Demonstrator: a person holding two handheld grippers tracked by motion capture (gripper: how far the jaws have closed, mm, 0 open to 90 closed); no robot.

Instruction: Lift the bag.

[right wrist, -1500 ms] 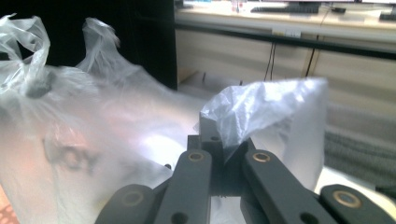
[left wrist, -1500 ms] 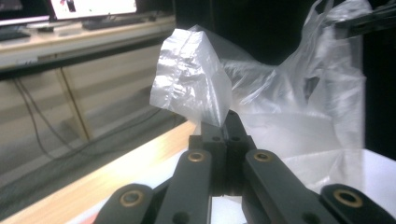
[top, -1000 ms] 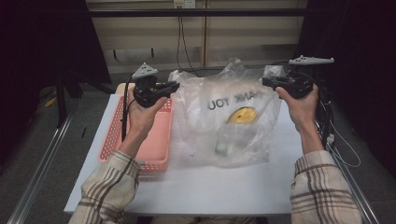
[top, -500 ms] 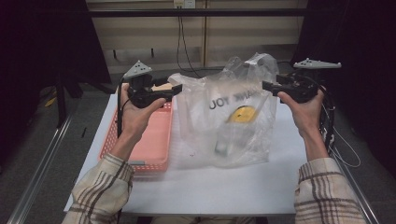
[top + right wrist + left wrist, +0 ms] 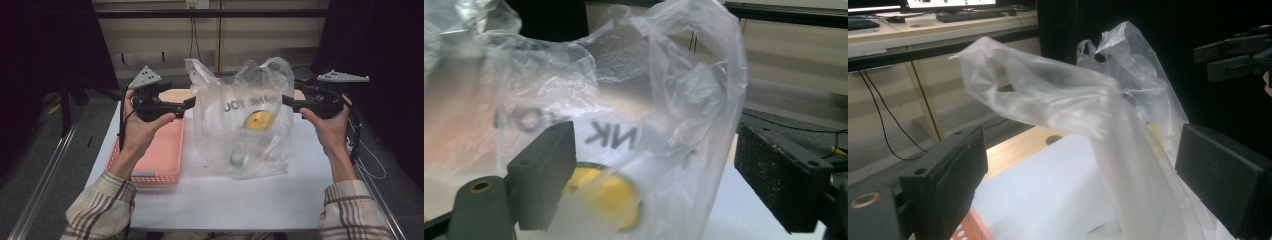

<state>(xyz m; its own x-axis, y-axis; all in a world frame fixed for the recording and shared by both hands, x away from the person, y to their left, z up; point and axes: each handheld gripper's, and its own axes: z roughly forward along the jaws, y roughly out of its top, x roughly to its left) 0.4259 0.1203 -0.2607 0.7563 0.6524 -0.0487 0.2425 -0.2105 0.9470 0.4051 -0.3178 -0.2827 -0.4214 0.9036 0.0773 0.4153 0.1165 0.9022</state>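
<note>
A: Two grippers flank one clear plastic bag (image 5: pixel 242 117) standing at the centre of the high view, on the white table (image 5: pixel 225 200). What is the biggest thing around it?

B: The table, then a pink tray (image 5: pixel 160 157) at lower left of the bag, touching its side. The bag holds a yellow round item (image 5: pixel 259 120) and a small grey object (image 5: pixel 239 157) below it.

A: And the grippers?

B: The left gripper (image 5: pixel 192 103) sits at the bag's left edge, the right gripper (image 5: pixel 286 100) at its right edge. Both sets of jaws have just been opening and now stand wide apart. Bag film hangs loose between each pair, pressed by neither. A second ago both were clamped on the bag's top and the bag sagged wider; now it stands taller and free.

A: Meaning?

B: Probably the bag has been let go, left upright on the table.
</note>
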